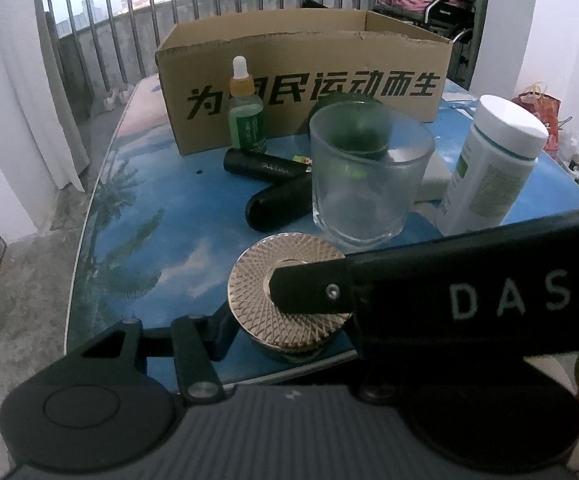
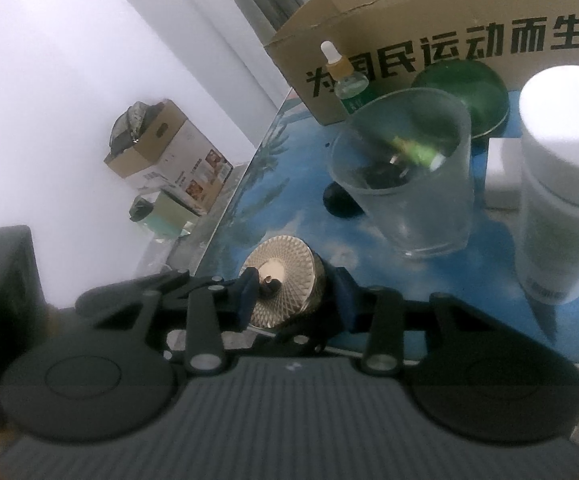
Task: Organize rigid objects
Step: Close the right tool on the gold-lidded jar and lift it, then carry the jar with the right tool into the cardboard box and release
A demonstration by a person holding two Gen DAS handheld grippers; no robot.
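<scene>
A dark jar [image 1: 289,354] with a gold knurled lid [image 1: 257,296] stands at the near edge of the blue table [image 1: 149,220]. My left gripper [image 1: 289,336] holds the jar low down. Its left finger [image 1: 221,332] lies against the jar's side, and the other finger is hidden behind the right gripper. My right gripper [image 2: 295,292] reaches in from the right. Its blue pads [image 2: 247,300] sit against both sides of the gold lid [image 2: 285,280]. In the left wrist view one right finger [image 1: 309,292] crosses the lid's top.
Behind the jar stand a glass tumbler [image 1: 369,184], a white bottle [image 1: 489,160], two black tubes [image 1: 261,166], a green dropper bottle [image 1: 245,120] and a green round dish [image 2: 469,88]. An open cardboard box [image 1: 369,52] sits at the back. The table edge [image 1: 85,240] curves on the left.
</scene>
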